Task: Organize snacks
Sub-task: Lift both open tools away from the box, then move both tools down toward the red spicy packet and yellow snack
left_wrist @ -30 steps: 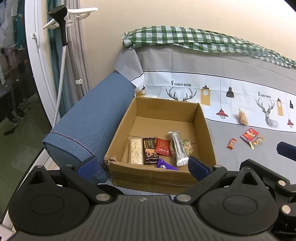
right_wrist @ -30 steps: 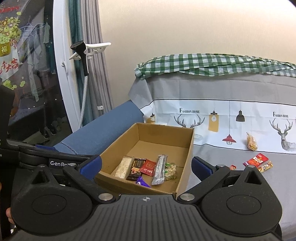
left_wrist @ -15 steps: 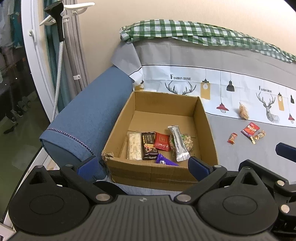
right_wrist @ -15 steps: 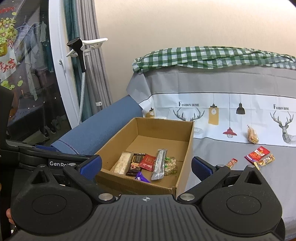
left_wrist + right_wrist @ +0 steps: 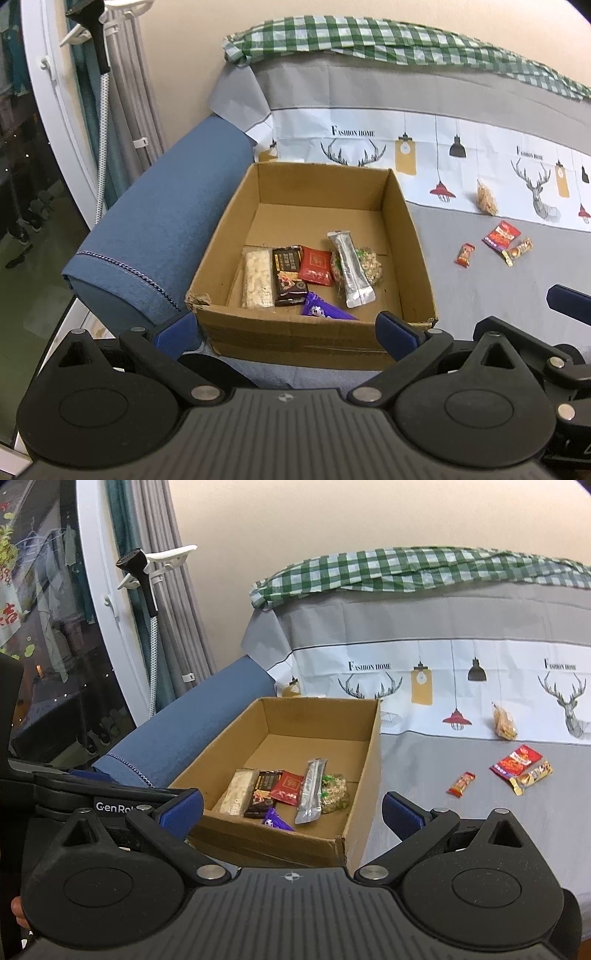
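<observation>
The left gripper (image 5: pixel 286 328) is hanging with its blue-tipped fingers spread wide and nothing between them, just in front of the near wall of the cardboard box (image 5: pixel 295 341). The right gripper (image 5: pixel 293 812) is likewise gaping wide and empty, hovering over the box's near right corner. Compared with a second ago, both cameras are looking down into the box from a higher, steeper angle, so more of its floor is showing and the box is sitting higher in each view; the snacks themselves are lying where they were.

Both grippers are pointing forward and tilted downward toward the box, the left one's body showing at the left edge of the right wrist view, close beside the right one.

Inside the box, along its near wall, a pale nut bar (image 5: pixel 256 282) is lying leftmost, with a dark chocolate bar (image 5: pixel 289 275) touching it, then a red packet (image 5: pixel 315 266), a silver stick pack (image 5: pixel 351 267) lying across a green-flecked cereal cake (image 5: pixel 371 264), and a purple wrapper (image 5: pixel 325 310) tucked against the near wall.

To the right of the box, on the grey cover (image 5: pixel 480 295), a small red-orange candy (image 5: pixel 464 254), a red pouch (image 5: pixel 501 235) and a gold-ended bar (image 5: pixel 517 251) are lying loose, the last two touching. Farther back from the box, a clear bag of tan snacks (image 5: pixel 487 197) is resting against the printed backrest.
</observation>
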Demonstrator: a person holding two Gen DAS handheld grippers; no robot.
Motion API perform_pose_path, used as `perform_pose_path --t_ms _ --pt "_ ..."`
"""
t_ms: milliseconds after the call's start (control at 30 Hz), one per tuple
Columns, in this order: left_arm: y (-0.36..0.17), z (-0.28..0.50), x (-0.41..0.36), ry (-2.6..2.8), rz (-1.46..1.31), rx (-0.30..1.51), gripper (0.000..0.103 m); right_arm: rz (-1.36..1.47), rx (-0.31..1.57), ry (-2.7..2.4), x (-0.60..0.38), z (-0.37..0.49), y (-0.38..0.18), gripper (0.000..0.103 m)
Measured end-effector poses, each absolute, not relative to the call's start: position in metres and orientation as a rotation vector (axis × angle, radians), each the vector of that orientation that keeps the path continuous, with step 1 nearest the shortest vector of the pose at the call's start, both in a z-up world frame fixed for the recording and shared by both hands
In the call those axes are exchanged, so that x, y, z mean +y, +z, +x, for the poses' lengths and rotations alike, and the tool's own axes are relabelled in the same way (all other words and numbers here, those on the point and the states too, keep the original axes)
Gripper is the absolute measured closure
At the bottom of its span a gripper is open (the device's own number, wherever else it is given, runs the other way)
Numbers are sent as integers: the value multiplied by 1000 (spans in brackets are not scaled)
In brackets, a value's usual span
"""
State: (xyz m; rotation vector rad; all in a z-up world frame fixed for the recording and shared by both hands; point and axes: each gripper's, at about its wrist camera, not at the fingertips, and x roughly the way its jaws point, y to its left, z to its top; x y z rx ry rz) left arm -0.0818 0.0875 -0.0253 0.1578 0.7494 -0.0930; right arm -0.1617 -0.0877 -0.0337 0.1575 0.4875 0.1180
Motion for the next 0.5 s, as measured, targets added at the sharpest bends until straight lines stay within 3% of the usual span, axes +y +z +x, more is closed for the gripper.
perform_pose_path --t_ms 267,500 --pt "-27 -49 66 -94 162 791 0 234 506 36 -120 -148 -50 1" --pt "-22 -3 38 -82 167 811 0 360 499 -280 -212 -112 -80 1"
